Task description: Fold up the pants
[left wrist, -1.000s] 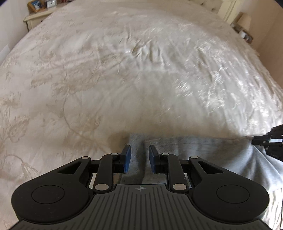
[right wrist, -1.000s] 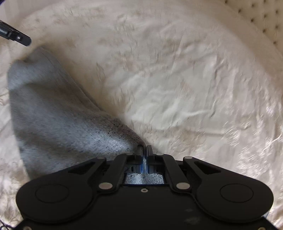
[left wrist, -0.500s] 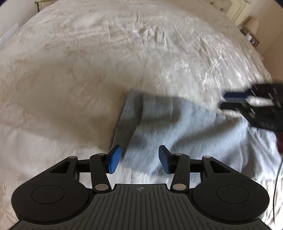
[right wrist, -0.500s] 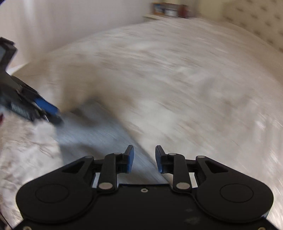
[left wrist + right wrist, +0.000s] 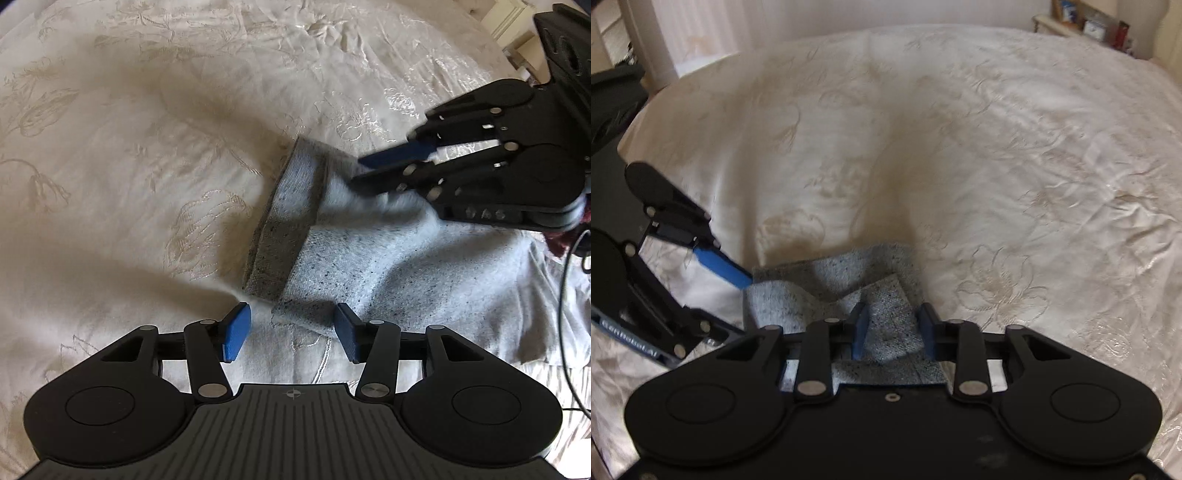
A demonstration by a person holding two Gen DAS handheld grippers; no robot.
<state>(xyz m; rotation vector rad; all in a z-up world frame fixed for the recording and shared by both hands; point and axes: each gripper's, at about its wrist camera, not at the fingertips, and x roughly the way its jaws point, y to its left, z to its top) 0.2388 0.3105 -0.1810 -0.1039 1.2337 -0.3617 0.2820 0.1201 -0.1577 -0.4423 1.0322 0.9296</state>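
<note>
Cream floral bedspread, nightstand at 1 o'clock. Grey speckled pants rumpled, cuff folded. Left gripper part-open, just widened, empty – right gripper closing on cloth.

Grey pants on cream bedspread

Not much to read from where I'm sitting. Lower left of the right wrist view, the left gripper has pale lettering along its side, too blurry to make out.
</note>
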